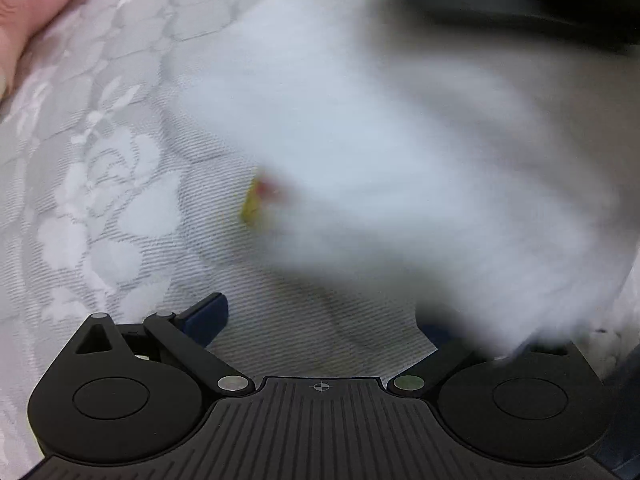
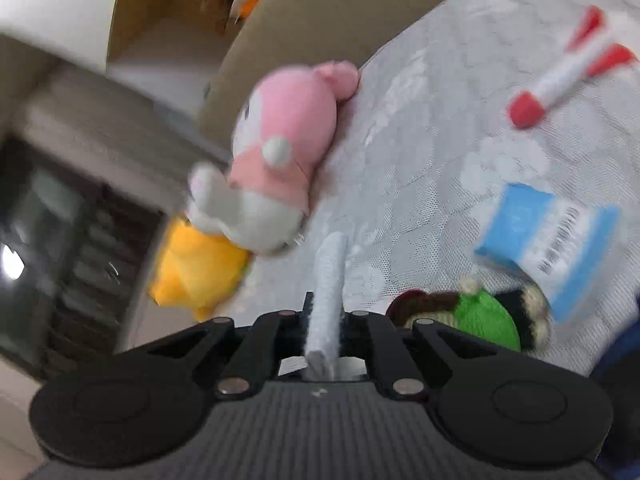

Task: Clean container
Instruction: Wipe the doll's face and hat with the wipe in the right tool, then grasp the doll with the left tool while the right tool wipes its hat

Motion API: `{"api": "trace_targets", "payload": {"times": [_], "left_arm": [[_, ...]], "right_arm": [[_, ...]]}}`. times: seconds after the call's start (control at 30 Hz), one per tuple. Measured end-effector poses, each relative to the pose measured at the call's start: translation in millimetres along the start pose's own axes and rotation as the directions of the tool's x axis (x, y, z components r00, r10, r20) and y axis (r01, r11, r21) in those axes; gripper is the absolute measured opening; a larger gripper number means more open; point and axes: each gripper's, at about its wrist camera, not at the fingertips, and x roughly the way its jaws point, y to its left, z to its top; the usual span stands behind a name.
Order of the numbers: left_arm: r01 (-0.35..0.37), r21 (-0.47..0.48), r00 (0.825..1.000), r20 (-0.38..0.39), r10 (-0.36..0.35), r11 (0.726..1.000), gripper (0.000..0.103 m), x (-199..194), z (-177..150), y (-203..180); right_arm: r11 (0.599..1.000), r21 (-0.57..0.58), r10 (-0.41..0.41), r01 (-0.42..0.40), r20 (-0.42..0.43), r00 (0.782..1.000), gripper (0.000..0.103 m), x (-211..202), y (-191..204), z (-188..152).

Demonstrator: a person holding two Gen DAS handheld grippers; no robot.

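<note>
The right tool (image 2: 324, 312) is clamped on a white cloth (image 2: 329, 280) that sticks forward past its fingertips.

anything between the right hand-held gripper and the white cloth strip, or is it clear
Nothing visible stands between them: the right hand-held gripper is already shut on the white cloth strip, which sticks out ahead over the tablecloth. No container can be made out in either view.
</note>
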Motion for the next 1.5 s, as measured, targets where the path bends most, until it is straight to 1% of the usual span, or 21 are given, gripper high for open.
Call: {"api": "trace_targets", "payload": {"times": [0.07, 0.13, 0.27, 0.4, 0.43, 0.53, 0.57, 0.67, 0.8, 0.87, 0.93, 1.03, 1.07, 1.1, 1.13, 1.17, 1.2, 1.27, 1.3, 1.4, 1.5], "left_arm": [[-0.016, -0.009, 1.000, -0.008, 0.016, 1.000, 0.102, 0.6, -1.6, 3.2], [-0.010, -0.017, 1.000, -0.007, 0.010, 1.000, 0.102, 0.4, -1.5, 5.3], [0.041, -0.024, 0.999, 0.003, -0.041, 0.999, 0.102, -0.9, 0.2, 3.6], [0.035, -0.004, 0.999, 0.010, -0.035, 0.999, 0.102, -2.2, 0.6, -2.1], [0.030, 0.000, 0.999, 0.012, -0.030, 1.000, 0.102, -1.3, 1.2, -2.3], [0.038, -0.004, 0.998, 0.044, -0.037, 0.999, 0.102, -4.5, 3.4, 1.9], [0.044, -0.009, 0.997, 0.068, -0.043, 0.999, 0.102, -6.1, 6.2, 3.6], [0.051, 0.001, 0.984, 0.173, -0.051, 0.999, 0.102, -12.2, 15.9, 5.5], [0.018, 0.019, 0.953, 0.301, -0.023, 1.000, 0.102, -16.3, 27.6, 2.5], [0.019, 0.018, 0.943, 0.332, -0.024, 1.000, 0.102, -10.3, 36.9, 1.7], [0.045, -0.002, 0.947, 0.317, -0.042, 0.999, 0.102, 3.5, 52.1, -3.0], [0.063, -0.012, 0.951, 0.303, -0.056, 0.998, 0.101, 16.3, 55.2, -6.7], [0.061, 0.000, 0.949, 0.309, -0.058, 0.998, 0.097, 14.1, 53.8, -9.1], [0.059, 0.015, 0.947, 0.314, -0.060, 0.998, 0.082, 10.8, 52.4, -11.4], [0.042, 0.045, 0.948, 0.314, -0.054, 0.998, 0.072, 4.5, 48.7, -17.1], [0.022, 0.078, 0.949, 0.313, -0.045, 0.997, 0.072, -2.4, 44.5, -23.4], [0.022, 0.116, 0.953, 0.298, -0.056, 0.993, 0.074, -7.1, 38.9, -31.4], [0.083, 0.182, 0.964, 0.234, -0.125, 0.980, 0.086, -14.5, 22.0, -45.7], [0.117, 0.213, 0.967, 0.199, -0.160, 0.970, 0.095, -18.1, 13.3, -52.8], [0.109, 0.316, 0.972, 0.164, -0.168, 0.942, 0.101, -23.9, -0.5, -77.9], [0.124, 0.281, 0.979, 0.123, -0.164, 0.952, 0.103, -22.5, -3.1, -85.4]], "right_arm": [[0.979, -0.146, -0.145, 0.139, -0.031, 0.989, 0.006, 18.5, 8.8, -5.7], [0.955, -0.213, -0.218, 0.205, -0.037, 0.975, 0.010, 22.7, 6.9, -15.2], [0.929, -0.230, -0.314, 0.290, -0.075, 0.946, 0.010, 17.8, -13.1, -27.8], [0.915, -0.200, -0.372, 0.350, -0.084, 0.924, 0.009, 7.8, -29.6, -28.4], [0.899, -0.214, -0.406, 0.383, -0.076, 0.911, 0.012, 7.0, -30.4, -27.3], [0.857, -0.263, -0.470, 0.444, -0.045, 0.881, 0.012, -4.5, -31.9, -26.1], [0.851, -0.262, -0.479, 0.455, -0.036, 0.877, 0.012, -11.3, -33.0, -25.9], [0.870, -0.184, -0.465, 0.457, -0.002, 0.885, 0.012, -39.6, -41.0, -25.8], [0.919, -0.001, -0.395, 0.395, 0.046, 0.918, 0.012, -64.9, -59.9, -29.2], [0.933, 0.047, -0.360, 0.358, 0.042, 0.932, 0.012, -65.5, -66.0, -29.8], [0.937, 0.041, -0.348, 0.346, 0.040, 0.937, 0.012, -62.8, -67.0, -29.4], [0.936, 0.027, -0.352, 0.352, 0.037, 0.935, 0.012, -58.4, -70.2, -28.5], [0.934, 0.026, -0.358, 0.357, 0.034, 0.933, 0.012, -56.5, -72.1, -27.9], [0.931, 0.025, -0.365, 0.364, 0.031, 0.930, 0.012, -54.4, -74.0, -27.1], [0.927, 0.021, -0.374, 0.374, 0.030, 0.927, 0.012, -53.9, -75.3, -26.6], [0.923, 0.015, -0.385, 0.385, 0.032, 0.922, 0.012, -55.0, -76.0, -26.6], [0.918, 0.010, -0.396, 0.396, 0.034, 0.918, 0.012, -56.1, -76.7, -26.6], [0.920, 0.008, -0.392, 0.392, 0.037, 0.919, 0.014, -58.8, -76.9, -27.2], [0.922, 0.006, -0.386, 0.386, 0.035, 0.922, 0.014, -59.5, -76.5, -27.7], [0.919, -0.020, -0.394, 0.395, 0.019, 0.919, 0.014, -55.7, -72.0, -30.4], [0.912, -0.051, -0.407, 0.407, 0.013, 0.913, 0.014, -55.3, -64.9, -36.5]]}}
